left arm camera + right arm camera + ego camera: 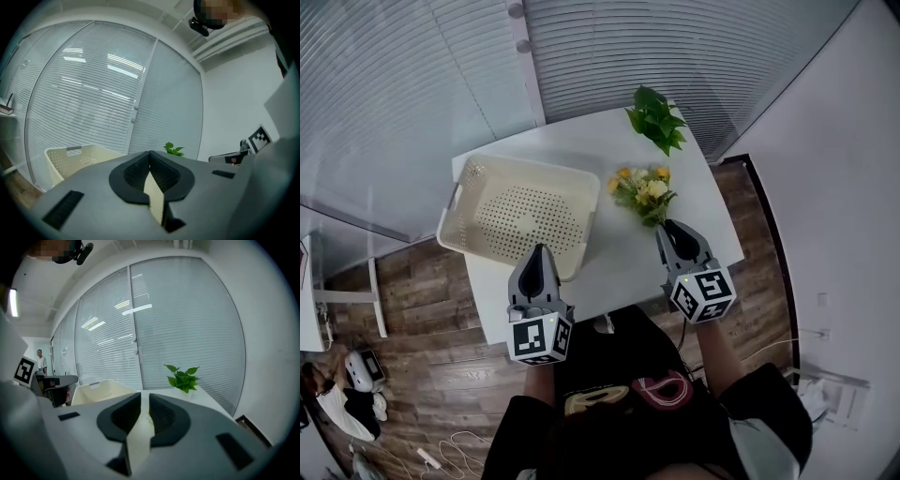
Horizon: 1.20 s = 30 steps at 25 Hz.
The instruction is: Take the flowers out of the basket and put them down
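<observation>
Flowers [643,192], a small yellow and white bunch, lie on the white tabletop [619,272] just beyond the tips of the right gripper [669,228]. Its jaws are almost together, a thin slit between them, holding nothing. The left gripper [538,251] has its jaws clenched and empty, with the cream basket [461,187] directly ahead; the basket looks empty. Farther off stands a green potted plant [657,118]. The putting-down seems finished, so the next move is probably just to draw both grippers clear.
</observation>
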{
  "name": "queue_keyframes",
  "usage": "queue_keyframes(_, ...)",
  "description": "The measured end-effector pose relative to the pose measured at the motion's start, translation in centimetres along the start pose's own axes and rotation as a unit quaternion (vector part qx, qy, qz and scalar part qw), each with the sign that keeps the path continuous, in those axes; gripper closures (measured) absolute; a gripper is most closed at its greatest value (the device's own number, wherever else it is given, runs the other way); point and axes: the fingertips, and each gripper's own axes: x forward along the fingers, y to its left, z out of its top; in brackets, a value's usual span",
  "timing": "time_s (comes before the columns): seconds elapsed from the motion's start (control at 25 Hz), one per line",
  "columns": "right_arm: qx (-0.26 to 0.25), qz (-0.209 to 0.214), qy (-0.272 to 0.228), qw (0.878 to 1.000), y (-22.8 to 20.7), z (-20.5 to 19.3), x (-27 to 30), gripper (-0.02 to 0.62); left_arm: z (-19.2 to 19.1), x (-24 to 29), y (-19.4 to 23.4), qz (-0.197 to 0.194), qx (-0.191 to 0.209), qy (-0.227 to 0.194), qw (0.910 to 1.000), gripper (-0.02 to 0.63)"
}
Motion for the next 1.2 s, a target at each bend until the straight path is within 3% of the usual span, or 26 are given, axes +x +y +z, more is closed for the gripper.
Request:
queue_keyframes(0.24,-0.005,-0.013,-0.006,1.0,0.4,0.0,-0.3,0.583,0.4,-0.3,0.0,-0.005,0.004,-0.003,1.0,0.589)
queue_keyframes(0.6,-0.016,-0.023,-0.04,0.999,0.7,1.2,-0.5,0.588,0.5,-0.6,0.3,-0.004,0.003,-0.006,1.0,0.589)
queue_keyframes(1.2,-0.047,-0.024,-0.029,0.998,1.4,0.8,0.7,0.588,0.5,-0.8,1.9,0.01,0.007,-0.005,0.9999,0.589)
